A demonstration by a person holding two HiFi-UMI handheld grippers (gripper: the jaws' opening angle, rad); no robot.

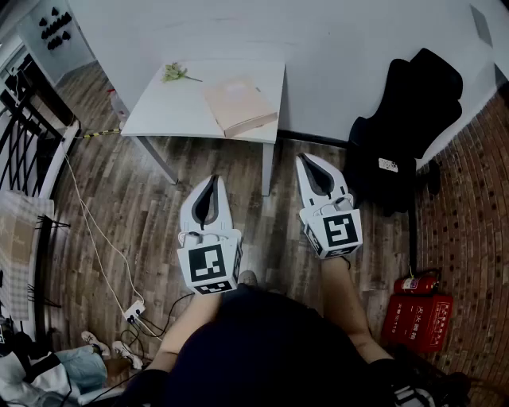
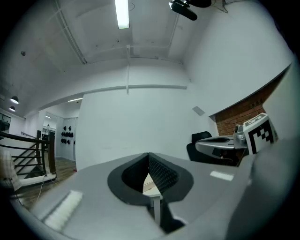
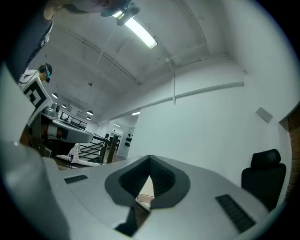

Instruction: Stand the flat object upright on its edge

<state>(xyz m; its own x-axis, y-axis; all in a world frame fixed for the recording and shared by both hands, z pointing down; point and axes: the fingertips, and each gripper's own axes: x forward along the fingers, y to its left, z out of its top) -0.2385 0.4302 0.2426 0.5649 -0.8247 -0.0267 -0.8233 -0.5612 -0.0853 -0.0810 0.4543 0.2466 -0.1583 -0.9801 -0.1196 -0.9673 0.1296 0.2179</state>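
The pink book (image 1: 238, 106) lies flat on the white table (image 1: 163, 107), near its right side. The left gripper (image 1: 213, 180) and the right gripper (image 1: 305, 158) hang over the floor, well apart from the book. Both have their jaws pressed together, with nothing in them. The job looks not yet started. Next they need to reach the book, open up, and tip one edge up.

This looks like a plain office or studio room, with bare white walls, a dark wood-plank floor (image 1: 143, 215) and long fluorescent ceiling tubes (image 2: 122, 13). A small white square worktop (image 1: 183, 107) stands at twelve o'clock and a black padded office chair (image 1: 406, 119) at two. At four o'clock a red fire extinguisher (image 1: 415, 284) and a red metal box (image 1: 419, 322) sit by a red brick wall (image 1: 469, 215) — at nine, a black metal railing (image 1: 24, 135) — at seven, a white power strip (image 1: 134, 312) with trailing cables.
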